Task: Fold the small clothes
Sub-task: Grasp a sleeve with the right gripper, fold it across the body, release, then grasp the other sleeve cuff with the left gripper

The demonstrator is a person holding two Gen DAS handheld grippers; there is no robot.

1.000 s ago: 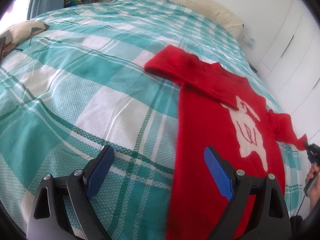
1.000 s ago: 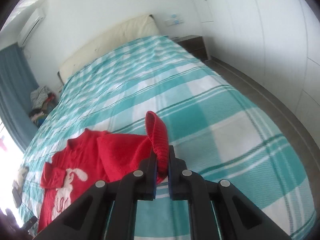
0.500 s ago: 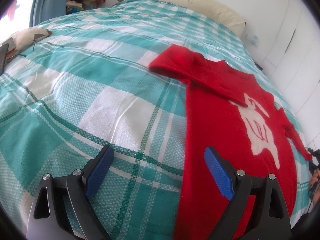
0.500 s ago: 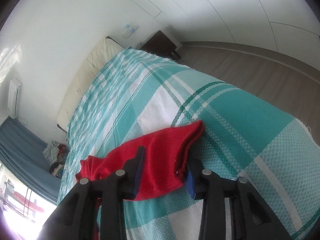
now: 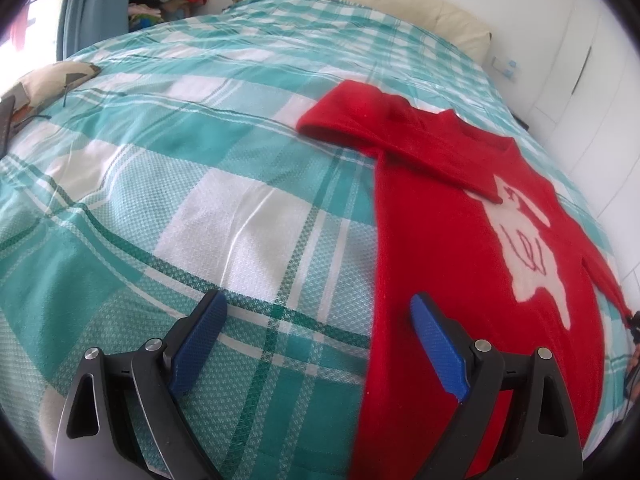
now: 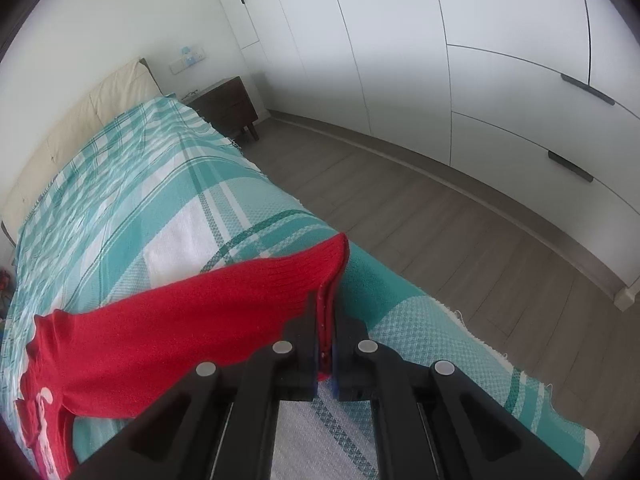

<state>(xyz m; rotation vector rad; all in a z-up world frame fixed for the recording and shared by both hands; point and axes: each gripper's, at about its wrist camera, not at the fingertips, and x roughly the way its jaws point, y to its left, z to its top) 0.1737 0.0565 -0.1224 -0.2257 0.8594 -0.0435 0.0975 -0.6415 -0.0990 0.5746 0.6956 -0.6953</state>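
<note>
Sweater (image 5: 440,248), red, lies face up on the plaid bedspread (image 5: 200,200) with its right sleeve cuff (image 6: 320,272) clamped flat in your right gripper (image 6: 327,332) for folding inward, while your left gripper (image 5: 320,344) hovers wide open, empty, straddling its side edge.

Red knit sweater (image 5: 440,248) w/ white animal motif: flat, front up, near bed's (image 5: 200,160) side edge; one sleeve folded across chest.
</note>
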